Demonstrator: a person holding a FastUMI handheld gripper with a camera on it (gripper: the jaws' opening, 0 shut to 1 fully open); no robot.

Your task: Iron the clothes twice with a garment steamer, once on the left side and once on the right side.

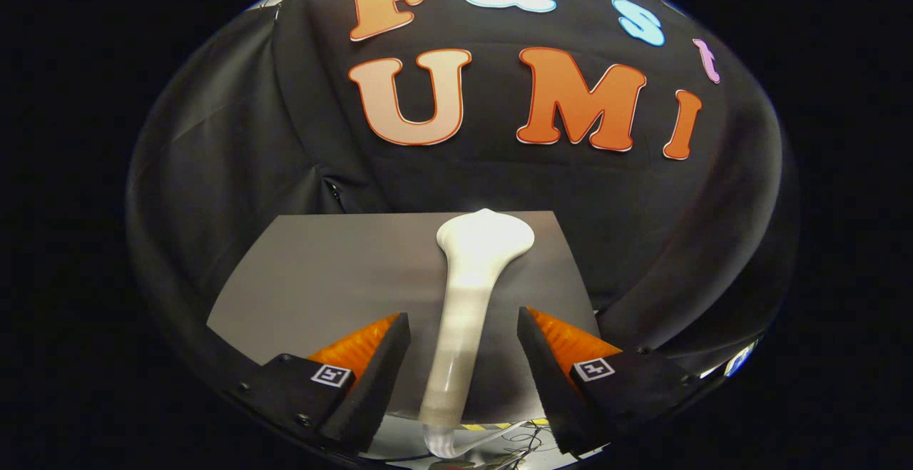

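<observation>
A white garment steamer [483, 242] lies on a flat grey surface [321, 270]. Its wide head points away from me toward the black cloth wall, and its long handle runs back between my fingers. My gripper [463, 319] is open, with one finger on each side of the handle and a small gap on both sides, so neither finger touches it. The handle's lower end [442, 427] passes under the gripper, where a white cord curls off. I cannot tell whether the grey surface is a garment or a board.
Black cloth walls [235, 170] close in the booth behind and on both sides of the grey surface. Near the handle's base lie thin wires [524, 445] and a strip of yellow-and-black tape [492, 426] on a pale tabletop.
</observation>
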